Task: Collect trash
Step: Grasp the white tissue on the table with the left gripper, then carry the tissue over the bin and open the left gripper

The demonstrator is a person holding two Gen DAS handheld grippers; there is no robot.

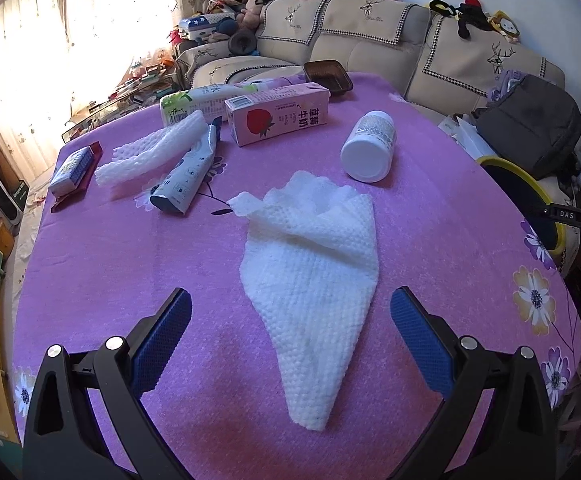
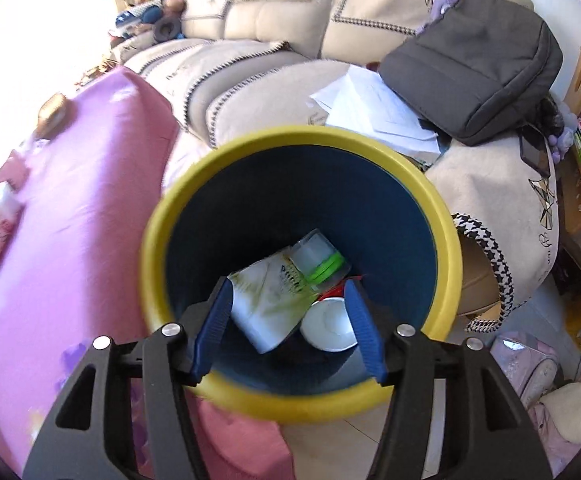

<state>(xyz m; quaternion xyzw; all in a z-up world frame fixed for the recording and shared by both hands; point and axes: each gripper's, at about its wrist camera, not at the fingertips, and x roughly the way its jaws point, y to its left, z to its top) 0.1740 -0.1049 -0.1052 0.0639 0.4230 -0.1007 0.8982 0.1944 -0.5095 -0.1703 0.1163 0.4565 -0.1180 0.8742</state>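
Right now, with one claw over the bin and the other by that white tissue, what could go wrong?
The left gripper stands open astride the thin, flat tissue; closing there might pinch the purple tablecloth along with it. The right gripper hangs open over the yellow-rimmed bin, low near its rim, and could knock it. The white bottle lies on its side and may roll if the cloth shifts.

Bare pink tablecloth point(image 1: 130, 264) is lying open on both sides of the white paper towel point(image 1: 314, 280), leaving room for the left gripper point(image 1: 290, 312), whose jaws are standing wide on either side of it. Farther back, a toothpaste tube point(image 1: 186, 172), foam netting point(image 1: 150, 152), a strawberry milk carton point(image 1: 278, 114) and a white jar point(image 1: 370, 148) are crowding the far half. The mouth of the yellow-rimmed bin point(image 2: 446, 216) is gaping unobstructed beneath the right gripper point(image 2: 288, 312); a carton point(image 2: 266, 304) and a white lid point(image 2: 328, 330) are filling only its bottom.
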